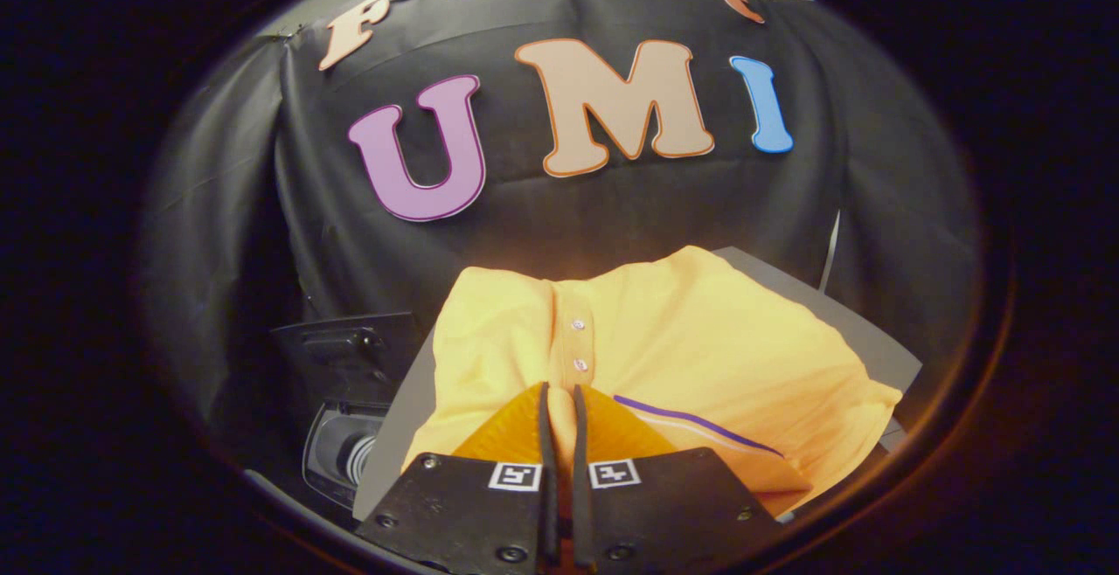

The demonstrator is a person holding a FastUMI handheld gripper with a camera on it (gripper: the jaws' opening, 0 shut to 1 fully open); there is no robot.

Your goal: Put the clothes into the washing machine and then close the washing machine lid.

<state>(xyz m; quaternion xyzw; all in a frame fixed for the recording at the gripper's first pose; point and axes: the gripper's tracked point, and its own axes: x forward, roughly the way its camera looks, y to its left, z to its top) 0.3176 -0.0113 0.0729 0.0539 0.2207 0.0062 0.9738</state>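
Pinching a fold of the soft yellow shirt (699, 339), the gripper (560, 400) has its fingers nearly together. Shirt: buttoned placket at 12 o'clock, purple stripe at 3 o'clock, draped over a grey surface (861, 330). Dark washing machine (345, 383) at 9 o'clock, indistinct.

Warm light falls brightly on the folded yellow cotton shirt (664, 348); beyond it the surroundings dim, bending and softening with fisheye distortion.

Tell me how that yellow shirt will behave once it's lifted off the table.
The yellow shirt will probably droop: its soft folds sag over the grey table. It looks light. With the gripper jaws nearly shut on a thin fold at the collar, it may slip.
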